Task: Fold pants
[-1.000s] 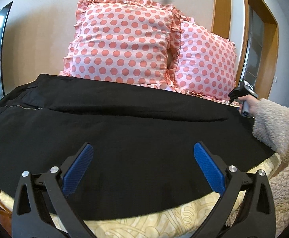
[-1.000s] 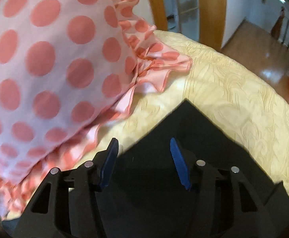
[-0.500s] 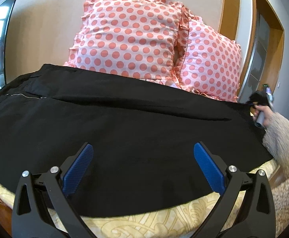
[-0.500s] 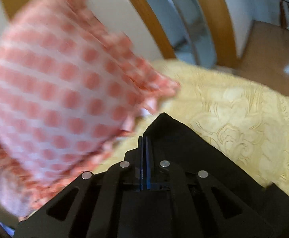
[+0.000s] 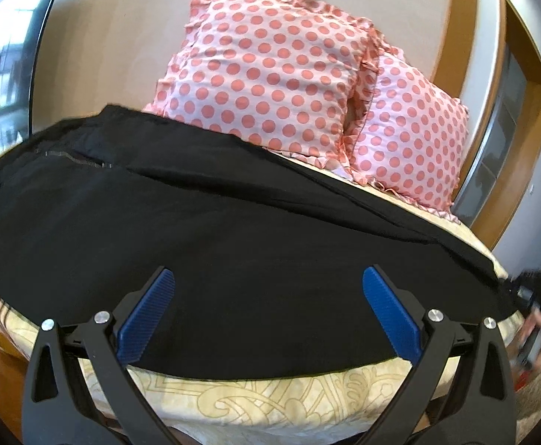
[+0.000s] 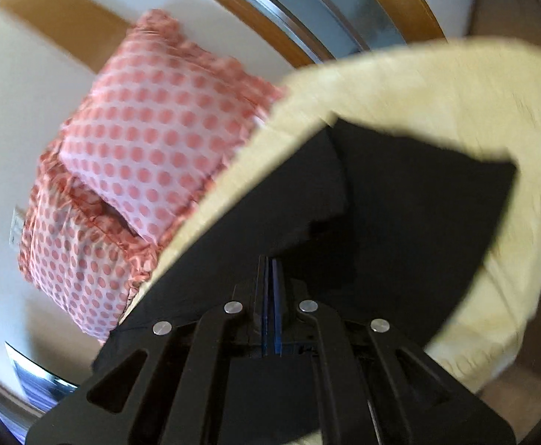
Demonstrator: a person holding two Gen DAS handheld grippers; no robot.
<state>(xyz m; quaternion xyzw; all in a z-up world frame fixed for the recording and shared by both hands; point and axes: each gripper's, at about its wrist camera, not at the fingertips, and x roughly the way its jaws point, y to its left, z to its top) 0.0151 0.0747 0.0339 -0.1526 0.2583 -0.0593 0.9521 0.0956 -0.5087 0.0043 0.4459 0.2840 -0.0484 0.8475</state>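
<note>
Black pants (image 5: 233, 230) lie spread across the cream bedspread, waist and zipper at the left, leg ends at the right. My left gripper (image 5: 266, 307) is open and empty, hovering over the near edge of the pants. My right gripper (image 6: 269, 270) is shut on the black pants (image 6: 400, 230) at the leg end and holds that corner lifted above the bed. It also shows blurred at the far right of the left wrist view (image 5: 530, 296), with the hand behind it.
Two pink polka-dot pillows (image 5: 278, 70) lean against the wall behind the pants and show in the right wrist view (image 6: 151, 148). The cream bedspread (image 5: 270, 400) edge is near me. A wooden door frame (image 5: 456, 37) stands at the right.
My right gripper closed on the leg end of the pants, then lifted and swung it toward the near side. My left gripper stayed open and drifted slightly over the pants.
</note>
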